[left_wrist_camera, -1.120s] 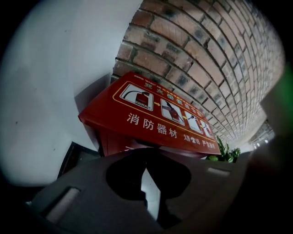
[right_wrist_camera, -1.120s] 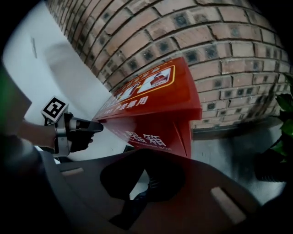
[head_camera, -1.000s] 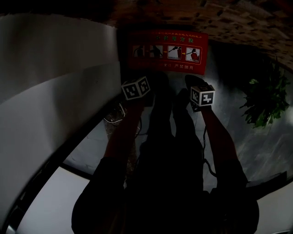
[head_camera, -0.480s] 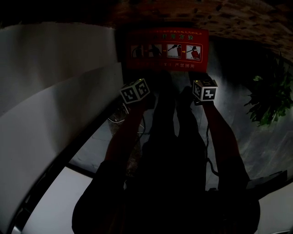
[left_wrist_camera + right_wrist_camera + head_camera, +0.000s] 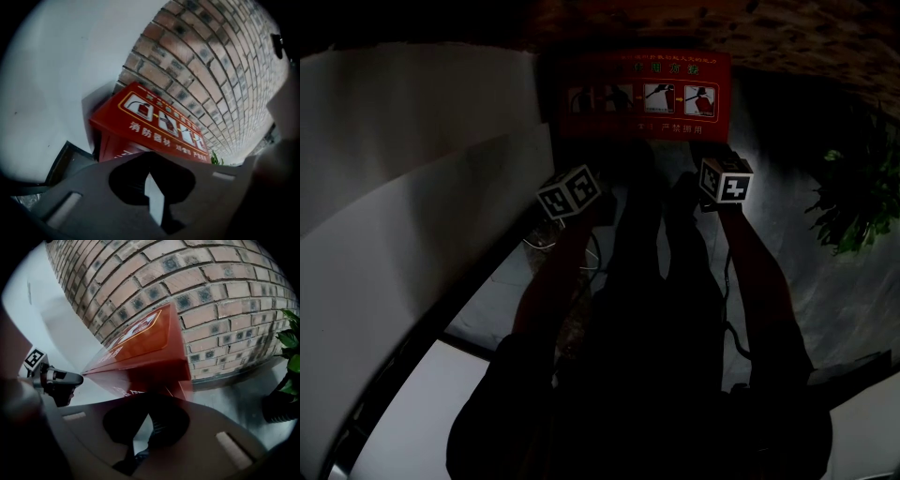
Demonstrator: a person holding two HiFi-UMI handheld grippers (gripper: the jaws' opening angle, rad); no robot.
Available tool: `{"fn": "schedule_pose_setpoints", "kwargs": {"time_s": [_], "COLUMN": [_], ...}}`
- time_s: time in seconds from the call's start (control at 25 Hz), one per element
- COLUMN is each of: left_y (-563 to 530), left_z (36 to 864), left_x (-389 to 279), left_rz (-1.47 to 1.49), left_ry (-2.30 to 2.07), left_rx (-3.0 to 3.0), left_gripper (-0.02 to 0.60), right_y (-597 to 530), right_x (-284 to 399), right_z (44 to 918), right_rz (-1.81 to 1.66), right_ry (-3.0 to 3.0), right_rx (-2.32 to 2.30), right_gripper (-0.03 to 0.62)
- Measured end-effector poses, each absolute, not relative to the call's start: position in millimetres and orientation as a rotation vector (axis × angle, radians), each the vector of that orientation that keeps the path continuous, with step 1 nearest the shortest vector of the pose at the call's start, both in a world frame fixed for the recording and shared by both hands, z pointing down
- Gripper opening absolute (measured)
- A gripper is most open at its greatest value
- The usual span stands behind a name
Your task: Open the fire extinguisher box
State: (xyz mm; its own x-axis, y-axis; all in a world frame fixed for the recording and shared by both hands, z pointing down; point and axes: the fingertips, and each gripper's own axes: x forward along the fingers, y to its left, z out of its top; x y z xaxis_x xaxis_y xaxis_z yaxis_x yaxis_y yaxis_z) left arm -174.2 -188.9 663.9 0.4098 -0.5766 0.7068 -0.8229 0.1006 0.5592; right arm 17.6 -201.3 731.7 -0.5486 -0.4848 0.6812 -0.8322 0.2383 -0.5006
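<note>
Standing against the brick wall [image 5: 225,282], the red fire extinguisher box [image 5: 642,94] is at 12 o'clock in the head view, with its lid down. Just below it are the left gripper [image 5: 150,161] at 7 o'clock and the right gripper [image 5: 149,404] at 5 o'clock — both not touching the box, jaws closed together on nothing. A green plant [image 5: 853,202] is at 3 o'clock.

Head view: fire extinguisher box [image 5: 642,98] at 12 o'clock, backed against brick wall [image 5: 787,37]. Side wall [image 5: 412,187] at 9 o'clock, left of box. Plant [image 5: 853,202] at 3 o'clock, right of box, on floor [image 5: 787,253]. Left gripper [image 5: 605,199] at 11 o'clock, right gripper [image 5: 701,169] at 1 o'clock, side by side, before box, short of it.
</note>
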Motion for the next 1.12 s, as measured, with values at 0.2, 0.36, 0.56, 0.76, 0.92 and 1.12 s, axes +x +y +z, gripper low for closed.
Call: {"fn": "schedule_pose_setpoints", "kwargs": {"time_s": [0.2, 0.36, 0.56, 0.76, 0.92, 1.12], "left_y": [-185, -191, -194, -193, -194, -214], "left_z": [680, 692, 685, 660, 636, 609], "left_x": [-187, -187, -191, -192, -190, -191], "left_rz": [0.313, 0.302, 0.246, 0.172, 0.15, 0.092], "left_ry": [-1.302, -1.295, -1.31, -1.295, -1.288, -1.301], "left_rx": [1.576, 1.555, 1.556, 1.596, 1.655, 1.708], "left_gripper": [0.002, 0.002, 0.002, 0.001, 0.002, 0.002], "right_y": [-193, -201, -198, -196, -192, -188], "right_x": [19, 17, 17, 16, 18, 21], "right_z": [737, 733, 735, 736, 736, 738], "right_rz": [1.281, 1.261, 1.263, 1.262, 1.25, 1.239], "right_ry": [-2.103, -2.128, -2.129, -2.134, -2.119, -2.096], "right_rx": [1.212, 1.216, 1.202, 1.199, 1.195, 1.184], "right_gripper": [-0.002, -0.002, -0.002, -0.003, -0.002, -0.002]}}
